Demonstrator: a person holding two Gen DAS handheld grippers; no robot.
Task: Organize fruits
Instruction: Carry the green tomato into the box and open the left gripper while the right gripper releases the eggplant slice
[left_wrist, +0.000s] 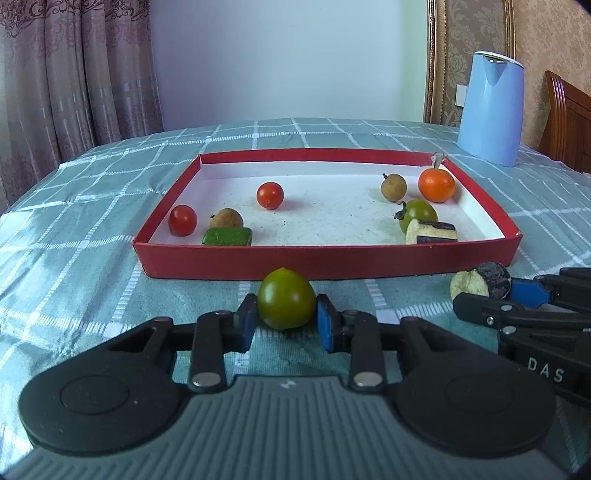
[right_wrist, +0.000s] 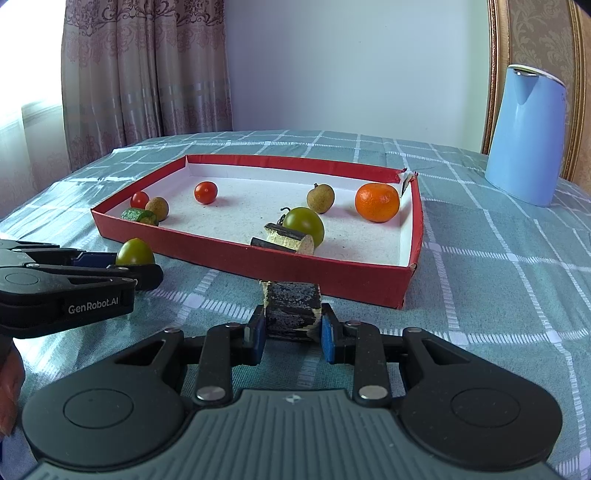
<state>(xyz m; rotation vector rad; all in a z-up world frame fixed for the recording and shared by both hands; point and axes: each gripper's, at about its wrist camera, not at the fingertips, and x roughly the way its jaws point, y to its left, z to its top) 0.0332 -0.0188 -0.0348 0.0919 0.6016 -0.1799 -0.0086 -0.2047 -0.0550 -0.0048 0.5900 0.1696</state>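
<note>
Each gripper has a ribbed grey housing, two round black discs, black linkage bars with silver rivets, and blue pads. The left gripper (left_wrist: 286, 317) bears white "GenRobot.AI" lettering on its side; the right gripper (right_wrist: 293, 330) bears "DAS" on its side.

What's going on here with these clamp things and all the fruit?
A person holds a gripper in each hand, sorting produce into a red tray on a checked tablecloth. The left gripper is closed on a green tomato, the right gripper on a dark eggplant piece; both sit just in front of the tray. Inside it already lie red tomatoes, two brown longans, a tangerine, another green tomato and cut pieces.
</note>
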